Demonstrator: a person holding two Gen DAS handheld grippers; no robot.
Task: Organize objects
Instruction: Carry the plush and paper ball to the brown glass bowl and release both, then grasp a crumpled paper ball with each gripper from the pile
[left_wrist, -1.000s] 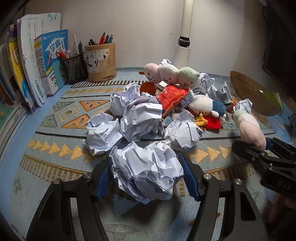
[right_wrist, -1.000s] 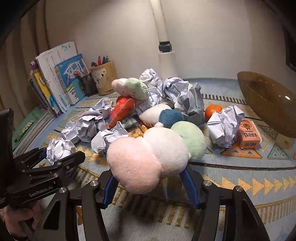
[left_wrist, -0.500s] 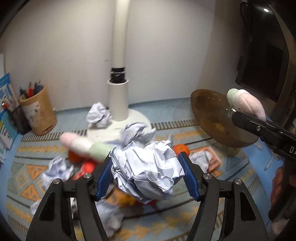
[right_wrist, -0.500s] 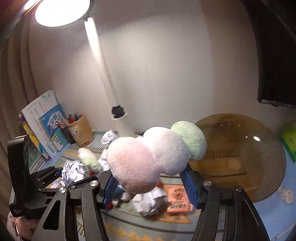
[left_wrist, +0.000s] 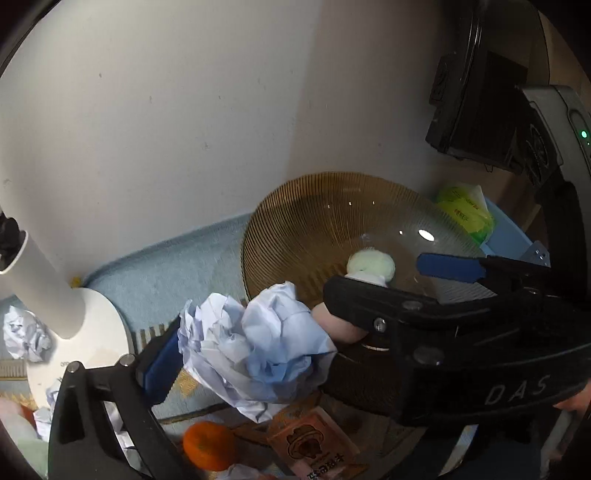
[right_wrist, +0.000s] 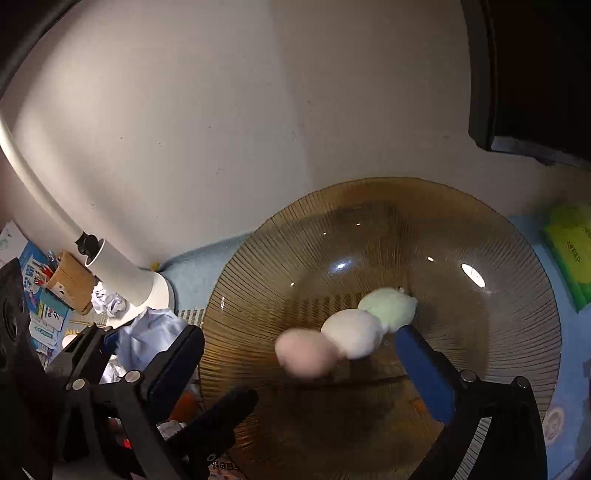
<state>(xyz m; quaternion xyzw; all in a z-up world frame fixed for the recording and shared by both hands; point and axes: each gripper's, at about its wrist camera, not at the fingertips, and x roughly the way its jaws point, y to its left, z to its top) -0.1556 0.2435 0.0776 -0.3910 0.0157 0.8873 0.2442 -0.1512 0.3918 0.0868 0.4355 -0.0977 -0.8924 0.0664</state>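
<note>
Plush toy (right_wrist: 347, 334): three soft balls in a row, pink, white, green, blurred, over the amber bowl (right_wrist: 517, 302).
Right gripper (right_wrist: 325, 384): jaws spread wide, holding nothing; the toy sits just beyond its blue pad and looks released.
Toy's long axis: near-left to far-right, green end deepest in the bowl.
Left gripper (left_wrist: 243, 354): closed on a crumpled paper ball (left_wrist: 255, 343), just left of the bowl's rim.
Nearer hand: the right.
Hard to tell: whether the toy touches the bowl; the left gripper's right finger is hidden.
</note>
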